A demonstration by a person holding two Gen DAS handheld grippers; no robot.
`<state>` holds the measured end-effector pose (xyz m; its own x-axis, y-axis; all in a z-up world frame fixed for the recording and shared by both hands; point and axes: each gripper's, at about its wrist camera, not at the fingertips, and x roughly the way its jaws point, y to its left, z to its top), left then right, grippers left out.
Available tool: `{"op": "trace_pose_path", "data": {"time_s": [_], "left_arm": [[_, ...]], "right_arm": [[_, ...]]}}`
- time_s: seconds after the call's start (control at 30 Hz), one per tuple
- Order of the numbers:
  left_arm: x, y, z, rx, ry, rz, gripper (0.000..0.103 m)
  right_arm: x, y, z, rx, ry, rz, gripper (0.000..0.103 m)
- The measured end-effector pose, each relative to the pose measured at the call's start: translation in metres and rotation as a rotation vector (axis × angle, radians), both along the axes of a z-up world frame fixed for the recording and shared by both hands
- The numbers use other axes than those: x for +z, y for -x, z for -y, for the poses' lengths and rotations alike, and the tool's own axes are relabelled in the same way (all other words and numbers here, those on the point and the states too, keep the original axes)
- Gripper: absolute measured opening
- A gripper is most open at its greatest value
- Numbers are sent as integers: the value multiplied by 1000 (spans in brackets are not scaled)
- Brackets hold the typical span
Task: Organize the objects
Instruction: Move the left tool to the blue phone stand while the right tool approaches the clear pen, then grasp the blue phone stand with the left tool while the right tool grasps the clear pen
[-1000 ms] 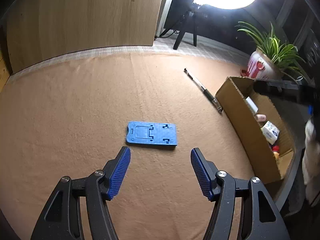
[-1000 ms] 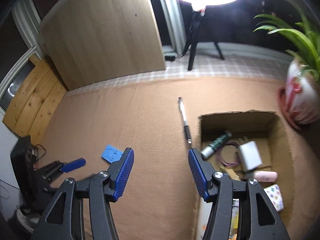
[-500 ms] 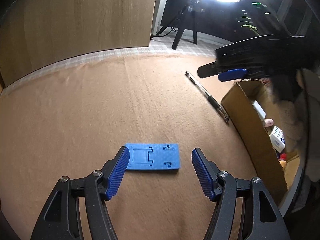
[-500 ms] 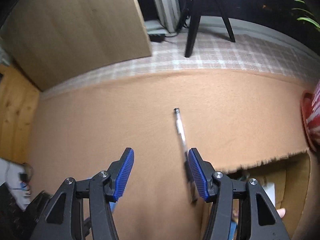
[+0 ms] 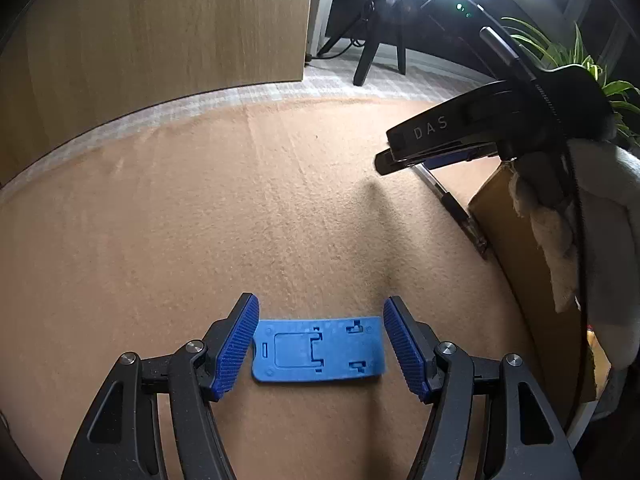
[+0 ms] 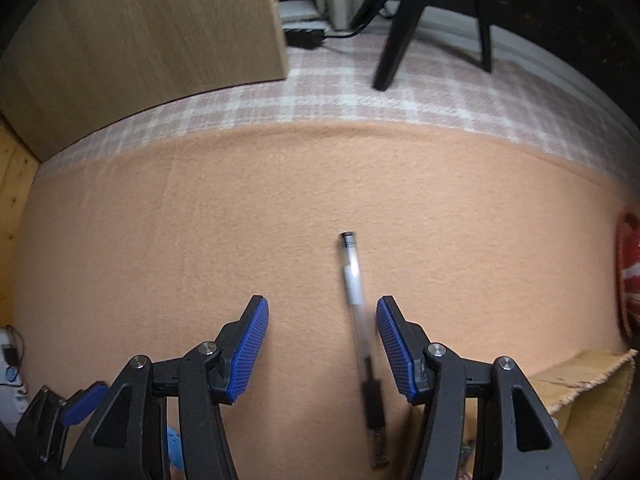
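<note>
L claw [image 5: 319,346] now astride blue plate [image 5: 318,354], R claw [image 6: 322,347] over pen [image 6: 359,320], both agape, box edge [image 5: 520,272] near.

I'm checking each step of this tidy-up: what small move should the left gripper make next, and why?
Probably lower a touch and close. The left gripper is open, its pads either side of the blue plate, which lies flat on the cloth; no pad looks pressed against it yet. The right gripper is open over the pen.
</note>
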<state>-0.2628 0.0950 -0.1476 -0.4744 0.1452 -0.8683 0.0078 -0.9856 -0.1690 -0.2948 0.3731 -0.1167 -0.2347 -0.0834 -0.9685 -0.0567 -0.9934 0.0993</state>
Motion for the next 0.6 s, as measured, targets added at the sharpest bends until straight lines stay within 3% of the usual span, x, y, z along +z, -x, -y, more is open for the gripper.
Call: {"op": "trace_pose_path", "data": {"time_s": [0.07, 0.2, 0.37, 0.53, 0.6], "left_arm": [[-4, 4, 0, -8, 4, 10, 68], [-11, 11, -3, -34, 3, 27, 68], [-18, 13, -3, -43, -9, 35, 67], [-18, 6, -14, -121, 13, 28, 54], [-17, 1, -17, -149, 5, 24, 43]], "right_arm": [[-3, 0, 2, 10, 30, 12, 51], [-2, -6, 4, 15, 45, 21, 33], [-1, -22, 8, 22, 87, 62, 22], [1, -43, 9, 3, 102, 68, 19], [1, -51, 9, -17, 126, 70, 16]]}}
